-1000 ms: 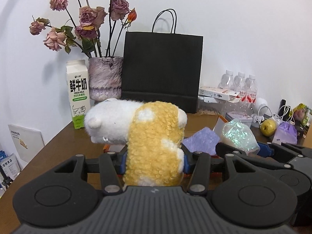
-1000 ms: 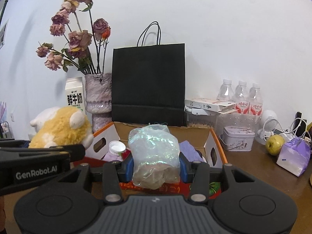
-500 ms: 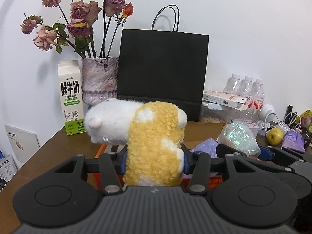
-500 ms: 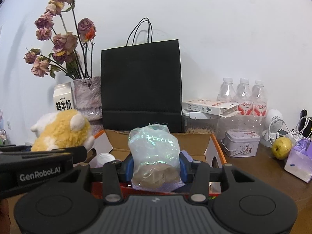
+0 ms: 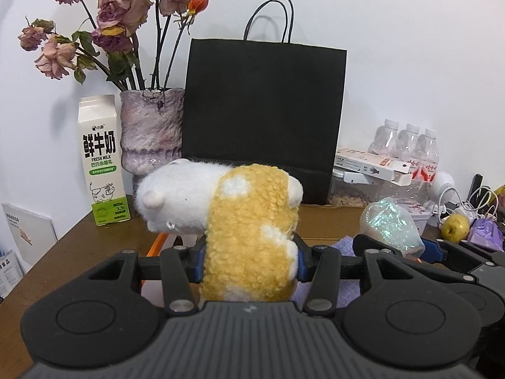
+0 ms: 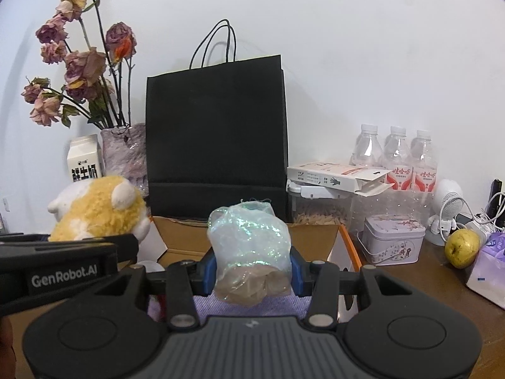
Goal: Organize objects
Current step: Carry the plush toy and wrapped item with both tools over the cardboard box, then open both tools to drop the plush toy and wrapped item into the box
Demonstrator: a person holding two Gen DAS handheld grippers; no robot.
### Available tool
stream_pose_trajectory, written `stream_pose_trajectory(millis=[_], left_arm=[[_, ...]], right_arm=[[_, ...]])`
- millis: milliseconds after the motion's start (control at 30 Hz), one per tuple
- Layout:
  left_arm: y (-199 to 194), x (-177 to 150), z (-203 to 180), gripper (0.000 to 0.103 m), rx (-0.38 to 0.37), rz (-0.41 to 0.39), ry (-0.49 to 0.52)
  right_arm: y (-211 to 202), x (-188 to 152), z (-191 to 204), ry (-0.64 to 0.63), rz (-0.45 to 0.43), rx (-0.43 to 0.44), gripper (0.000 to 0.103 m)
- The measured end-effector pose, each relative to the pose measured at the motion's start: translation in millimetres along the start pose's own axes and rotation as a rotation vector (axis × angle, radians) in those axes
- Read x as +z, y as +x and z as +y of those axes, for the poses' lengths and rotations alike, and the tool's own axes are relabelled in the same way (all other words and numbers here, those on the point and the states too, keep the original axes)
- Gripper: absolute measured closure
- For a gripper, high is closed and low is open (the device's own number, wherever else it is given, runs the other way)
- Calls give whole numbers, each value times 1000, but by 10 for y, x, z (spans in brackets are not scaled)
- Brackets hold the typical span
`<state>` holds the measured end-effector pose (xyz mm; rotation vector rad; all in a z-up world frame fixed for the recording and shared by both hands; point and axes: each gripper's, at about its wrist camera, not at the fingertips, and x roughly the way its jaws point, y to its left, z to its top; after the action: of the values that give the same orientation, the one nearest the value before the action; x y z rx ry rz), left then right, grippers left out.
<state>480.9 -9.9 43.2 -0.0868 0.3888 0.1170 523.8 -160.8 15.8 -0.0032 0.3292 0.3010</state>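
- The left gripper (image 5: 249, 262) pinches a plush toy (image 5: 240, 221) across its yellow middle; the blue pads sink into the fleece on both sides, so the fingers are closed on it, not spread.
- The toy sits raised above the counter (image 5: 63, 246), its white head sticking out to the left, in front of a black paper bag (image 5: 262, 120).
- The right gripper (image 6: 252, 271) clamps a shimmery plastic pouch (image 6: 249, 246) near its lower end, where something tan and lumpy shows through the film.
- Both loads hang over an open cardboard box (image 6: 344, 246) with orange edges, which already holds a purple cloth (image 6: 246, 306) and, it seems, a small white-capped item, only partly visible.
- Handling of the plush: light, soft and springy. A grip round the thick middle suits it; held by an ear or foot it would likely swing or slip.
- Handling of the pouch: light, and the film looks slick and crinkly. I judge the grip safest on the filled part rather than the empty top, and squeezed gently, as the contents may crush.
- Nearby breakables to steer clear of: a vase of dried roses (image 5: 151, 129) and a milk carton (image 5: 101, 161).
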Motion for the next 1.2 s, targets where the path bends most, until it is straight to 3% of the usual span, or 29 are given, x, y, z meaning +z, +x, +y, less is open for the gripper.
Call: stream_pose_trajectory(millis=[1033, 1200], left_arm=[[815, 174, 27, 53, 31, 50, 11], [899, 181, 46, 50, 33, 59, 14]], right_arm=[[716, 47, -169, -31, 70, -41, 59], [796, 40, -196, -32, 88, -50, 53]])
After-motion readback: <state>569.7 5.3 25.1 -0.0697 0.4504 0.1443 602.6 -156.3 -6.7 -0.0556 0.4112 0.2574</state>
